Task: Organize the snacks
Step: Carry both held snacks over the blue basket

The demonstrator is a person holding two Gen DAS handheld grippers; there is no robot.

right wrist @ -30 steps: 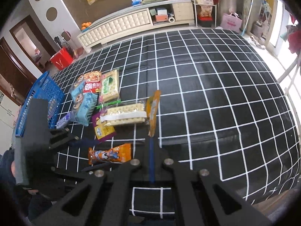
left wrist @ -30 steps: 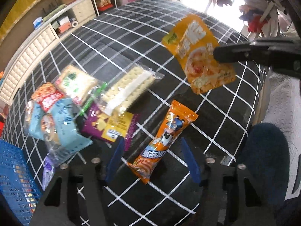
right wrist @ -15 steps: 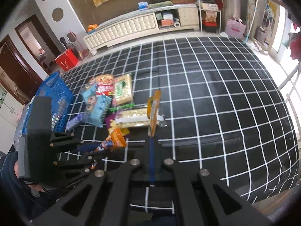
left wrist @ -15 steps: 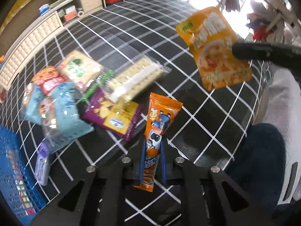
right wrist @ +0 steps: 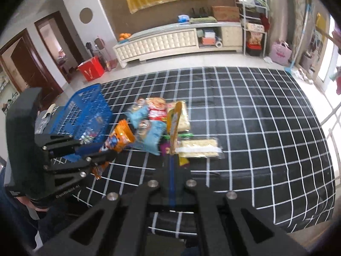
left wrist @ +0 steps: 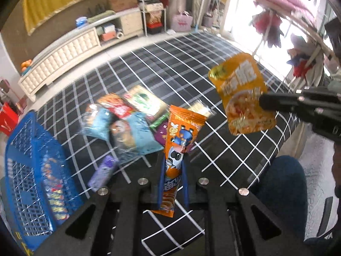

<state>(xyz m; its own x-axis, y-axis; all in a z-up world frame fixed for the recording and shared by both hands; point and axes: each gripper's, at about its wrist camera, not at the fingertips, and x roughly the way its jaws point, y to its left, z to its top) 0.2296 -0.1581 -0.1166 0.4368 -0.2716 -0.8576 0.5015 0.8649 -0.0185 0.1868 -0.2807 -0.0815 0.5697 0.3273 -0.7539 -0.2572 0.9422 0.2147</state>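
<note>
- Your left gripper point(left wrist: 173, 179), jaws apart around it a second ago, is now clamped on the orange stick pack point(left wrist: 178, 151) and has lifted it off the checkered cloth point(left wrist: 223, 149).
- Your right gripper point(right wrist: 171, 160) stays pinched on the yellow pouch point(left wrist: 242, 93), raised higher.
- Remaining snacks point(left wrist: 127, 123) lie beside the blue basket point(left wrist: 27, 170), near the cloth's left edge.
</note>
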